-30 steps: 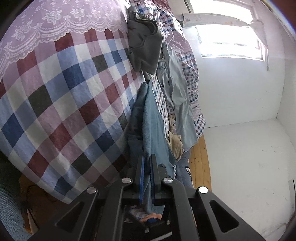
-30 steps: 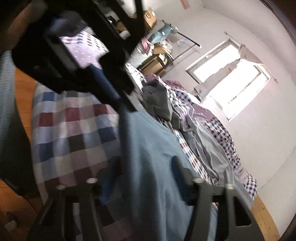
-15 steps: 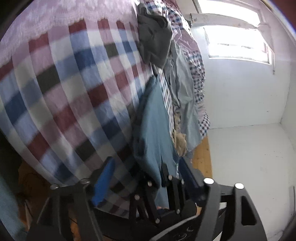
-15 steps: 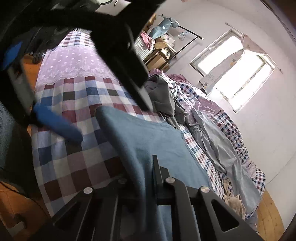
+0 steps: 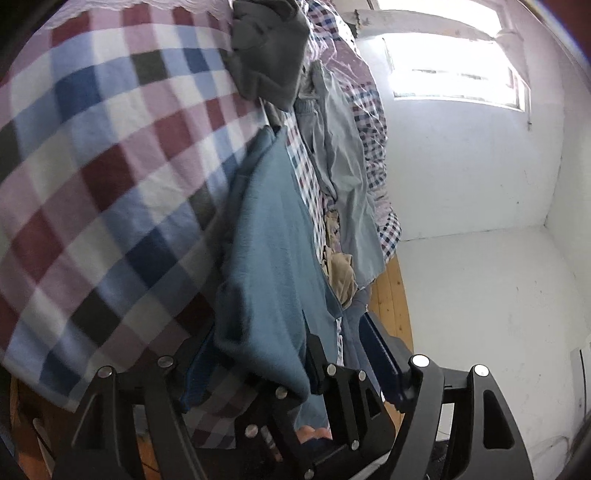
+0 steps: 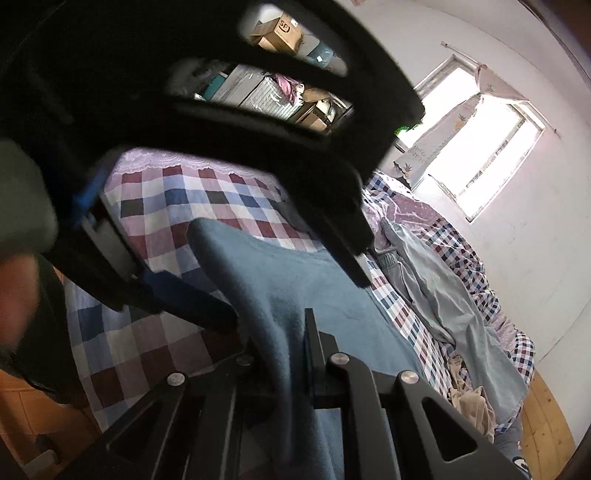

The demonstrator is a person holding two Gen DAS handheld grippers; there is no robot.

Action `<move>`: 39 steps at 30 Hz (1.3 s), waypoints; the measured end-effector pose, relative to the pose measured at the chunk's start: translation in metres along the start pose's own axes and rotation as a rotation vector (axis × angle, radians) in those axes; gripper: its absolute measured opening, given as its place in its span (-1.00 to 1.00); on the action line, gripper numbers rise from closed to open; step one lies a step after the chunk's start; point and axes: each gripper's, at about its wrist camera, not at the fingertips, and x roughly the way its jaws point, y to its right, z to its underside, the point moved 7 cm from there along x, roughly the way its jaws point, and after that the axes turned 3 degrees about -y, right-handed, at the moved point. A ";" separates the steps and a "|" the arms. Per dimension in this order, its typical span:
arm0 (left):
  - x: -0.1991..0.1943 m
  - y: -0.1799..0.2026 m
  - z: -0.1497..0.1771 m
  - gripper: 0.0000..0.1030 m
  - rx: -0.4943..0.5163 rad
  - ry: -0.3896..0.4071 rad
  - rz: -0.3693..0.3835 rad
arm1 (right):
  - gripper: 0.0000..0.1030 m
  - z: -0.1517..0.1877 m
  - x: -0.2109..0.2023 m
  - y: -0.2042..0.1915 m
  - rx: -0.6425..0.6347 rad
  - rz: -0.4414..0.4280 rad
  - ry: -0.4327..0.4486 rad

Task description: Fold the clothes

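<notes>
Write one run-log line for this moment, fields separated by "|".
step: fold | left gripper: open | right gripper: shut on blue garment | garment: on checked bedspread

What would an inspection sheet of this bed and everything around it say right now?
Surface: checked bedspread, bed with lace-edged purple cloth at its head.
Job's things: blue garment lying on the bed, one edge lifted.
Clutter: grey garment, pale blue garment, beige cloth heaped along the far side.
Grippers: right hand-held gripper shut on the blue garment; left hand-held gripper open, fabric between its fingers.
Cables: nothing seen.
Surroundings: bright window, white walls, wooden floor, cardboard box.
</notes>
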 end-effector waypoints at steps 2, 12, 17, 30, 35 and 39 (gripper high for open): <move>0.004 0.000 -0.004 0.50 -0.005 0.006 0.006 | -0.82 0.000 -0.001 0.001 0.002 -0.002 0.003; 0.010 -0.002 -0.016 0.48 -0.008 0.031 -0.002 | -0.82 -0.002 -0.003 0.002 0.000 0.000 0.011; 0.013 0.000 -0.019 0.43 0.005 0.028 -0.023 | -0.82 -0.003 -0.007 -0.002 -0.022 0.004 0.025; 0.014 -0.009 -0.025 0.07 -0.022 0.028 -0.042 | -0.82 -0.003 -0.010 -0.007 -0.048 0.022 0.039; 0.016 -0.015 -0.026 -0.34 -0.046 0.031 -0.058 | -0.82 -0.003 -0.010 -0.008 -0.052 0.036 0.039; 0.017 -0.021 -0.027 -0.73 -0.061 0.034 -0.076 | -0.63 0.000 -0.009 -0.008 -0.053 0.058 0.034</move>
